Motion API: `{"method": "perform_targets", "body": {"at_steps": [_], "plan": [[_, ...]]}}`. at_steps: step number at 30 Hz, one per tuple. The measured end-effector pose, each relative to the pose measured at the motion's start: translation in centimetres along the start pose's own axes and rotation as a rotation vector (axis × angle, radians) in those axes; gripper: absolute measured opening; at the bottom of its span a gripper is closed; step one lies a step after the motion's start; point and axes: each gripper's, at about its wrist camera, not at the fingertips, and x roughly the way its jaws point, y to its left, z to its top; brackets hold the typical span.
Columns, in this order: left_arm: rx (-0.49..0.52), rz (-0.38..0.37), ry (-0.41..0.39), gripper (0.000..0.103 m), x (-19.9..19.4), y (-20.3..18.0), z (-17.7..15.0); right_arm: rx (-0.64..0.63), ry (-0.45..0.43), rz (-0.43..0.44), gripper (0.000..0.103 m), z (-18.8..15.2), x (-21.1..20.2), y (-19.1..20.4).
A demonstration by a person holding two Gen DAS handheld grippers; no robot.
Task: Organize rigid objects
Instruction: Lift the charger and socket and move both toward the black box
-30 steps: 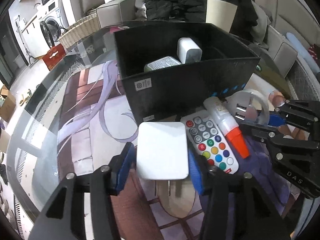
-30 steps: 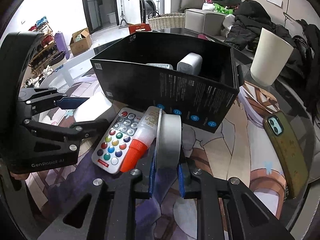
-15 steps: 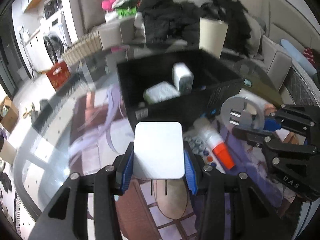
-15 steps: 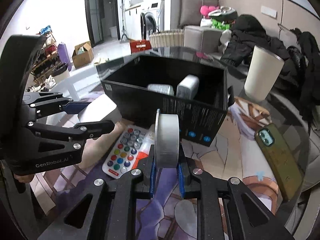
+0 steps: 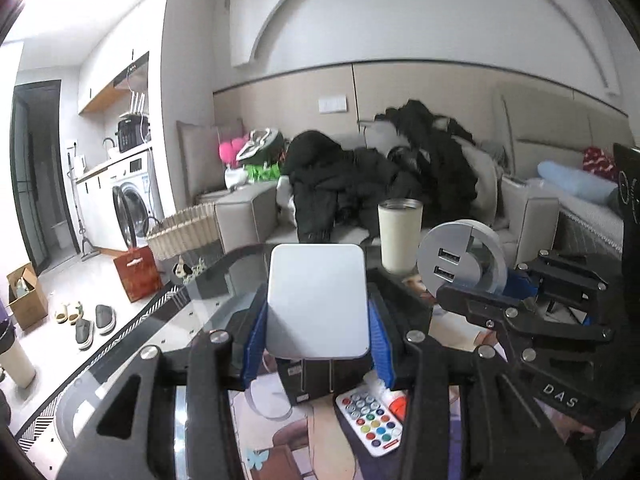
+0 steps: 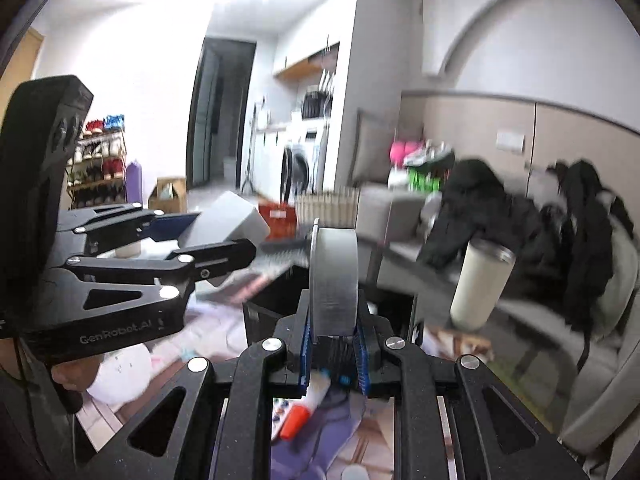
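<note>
My left gripper [image 5: 318,334] is shut on a flat white box with rounded corners [image 5: 318,300], held up above the table. My right gripper [image 6: 334,344] is shut on a round grey USB hub [image 6: 334,280], held on edge; its two ports [image 5: 446,264] face the left wrist view. Both grippers are raised side by side and point nearly level. Below them the black storage box [image 5: 316,374] is mostly hidden behind the white box. A remote with coloured buttons [image 5: 374,420] and a glue bottle with an orange cap [image 6: 296,420] lie on the table.
A cream tumbler [image 5: 400,236] stands at the far side of the glass table [image 5: 120,360]. Beyond it is a sofa piled with dark clothes [image 5: 360,184]. A wicker basket [image 5: 182,230] and a red bag [image 5: 134,276] sit on the floor to the left.
Both grippers have risen and tilted up from looking down at the table to nearly level, carrying the white box and the USB hub off the table. The black box has dropped low in both views.
</note>
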Motion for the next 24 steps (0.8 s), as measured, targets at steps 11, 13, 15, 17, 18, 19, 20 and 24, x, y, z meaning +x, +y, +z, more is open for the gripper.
{"method": "perform_targets", "body": {"at_steps": [11,13,15,17,18,19,20,24], "plan": [[-0.049,0.013,-0.098,0.043,-0.4,1.3,2.4,0.01,-0.069,-0.021,0.017,2.3,-0.4,-0.4],[-0.057,0.016,-0.113,0.043,0.0,1.5,3.2,0.014,-0.074,-0.026,0.017,2.9,0.2,-0.6],[-0.071,0.02,-0.124,0.043,0.6,1.9,3.8,0.019,-0.079,-0.033,0.017,3.6,0.8,-0.9],[-0.082,0.02,-0.125,0.043,1.4,2.3,4.4,0.026,-0.083,-0.043,0.017,4.3,1.5,-1.3],[-0.09,0.021,-0.121,0.043,1.9,2.5,4.6,0.029,-0.082,-0.046,0.017,4.5,1.8,-1.4],[-0.1,0.025,-0.116,0.043,2.6,2.9,4.9,0.034,-0.079,-0.048,0.017,4.8,2.3,-1.7],[-0.103,0.026,-0.111,0.043,3.1,2.9,5.0,0.039,-0.077,-0.049,0.017,5.0,2.8,-1.9],[-0.138,0.042,-0.08,0.043,5.4,3.8,5.2,0.047,-0.073,-0.066,0.017,6.0,4.4,-2.5]]}}
